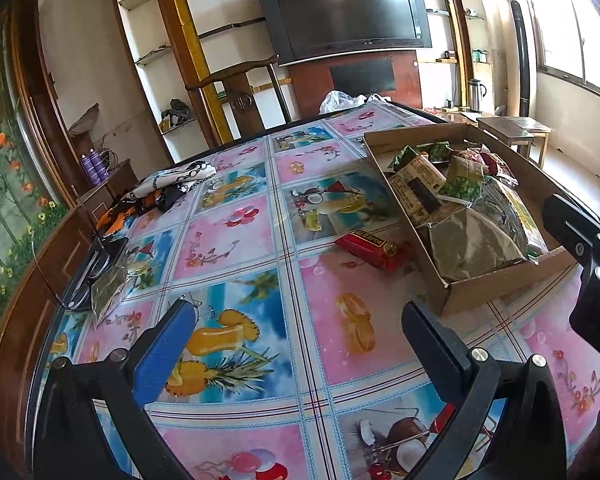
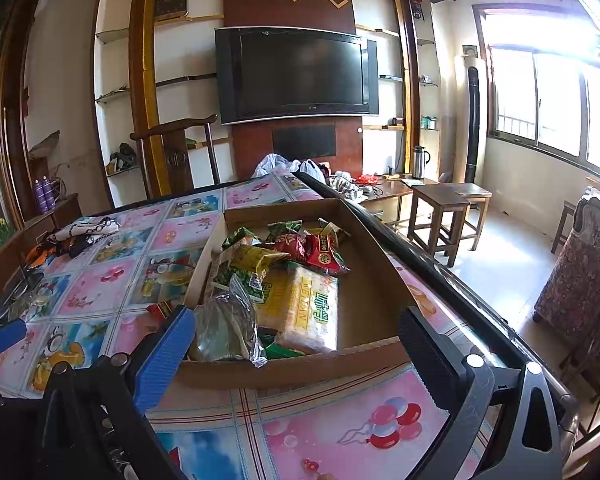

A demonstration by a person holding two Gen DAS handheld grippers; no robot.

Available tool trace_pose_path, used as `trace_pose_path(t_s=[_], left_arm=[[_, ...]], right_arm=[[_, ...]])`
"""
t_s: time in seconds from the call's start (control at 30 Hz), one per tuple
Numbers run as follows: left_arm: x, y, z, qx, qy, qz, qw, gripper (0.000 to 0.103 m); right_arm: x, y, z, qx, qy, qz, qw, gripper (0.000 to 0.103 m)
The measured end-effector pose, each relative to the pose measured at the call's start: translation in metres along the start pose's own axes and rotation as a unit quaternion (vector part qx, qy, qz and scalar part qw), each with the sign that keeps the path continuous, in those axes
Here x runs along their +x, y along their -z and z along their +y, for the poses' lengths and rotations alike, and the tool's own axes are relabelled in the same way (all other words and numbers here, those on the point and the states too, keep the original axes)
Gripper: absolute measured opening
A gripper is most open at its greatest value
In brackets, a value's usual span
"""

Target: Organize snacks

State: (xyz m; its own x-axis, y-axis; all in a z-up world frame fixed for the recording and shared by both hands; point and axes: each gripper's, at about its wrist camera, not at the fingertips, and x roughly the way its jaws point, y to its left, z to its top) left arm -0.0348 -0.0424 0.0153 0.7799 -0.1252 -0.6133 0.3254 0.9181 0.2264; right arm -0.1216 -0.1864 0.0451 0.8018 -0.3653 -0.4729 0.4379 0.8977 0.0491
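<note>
We hold both claws wide apart and empty: the left claw (image 1: 300, 344) hovers over the bare tabletop (image 1: 236, 240), the right claw (image 2: 296, 344) hangs at the near wall of the cardboard box (image 2: 300, 364). Most of the sorting looks done, since the box already carries a heap of snack packets (too overlapped for an exact count, though roughly eight or more). Two snacks appear left outside it: one red packet (image 1: 370, 247) lying just beside the box's left wall, and one greenish packet (image 1: 107, 289) well apart, touching a pair of glasses (image 1: 80, 280) near the tabletop's left edge.
</note>
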Motion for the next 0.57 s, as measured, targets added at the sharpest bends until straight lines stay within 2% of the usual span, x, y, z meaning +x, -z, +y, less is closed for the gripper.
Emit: trace_pose_path(t_s=[0.23, 0.57], left_arm=[[-0.0001, -0.0008, -0.0009, 0.002, 0.001, 0.002, 1.0000, 0.103], [0.0001, 0.0008, -0.0036, 0.002, 0.034, 0.011, 0.9994, 0.103]], right_arm=[[0.0009, -0.0004, -0.0002, 0.001, -0.001, 0.001, 1.000, 0.102], [0.0020, 0.0003, -0.0016, 0.002, -0.003, 0.001, 1.000, 0.102]])
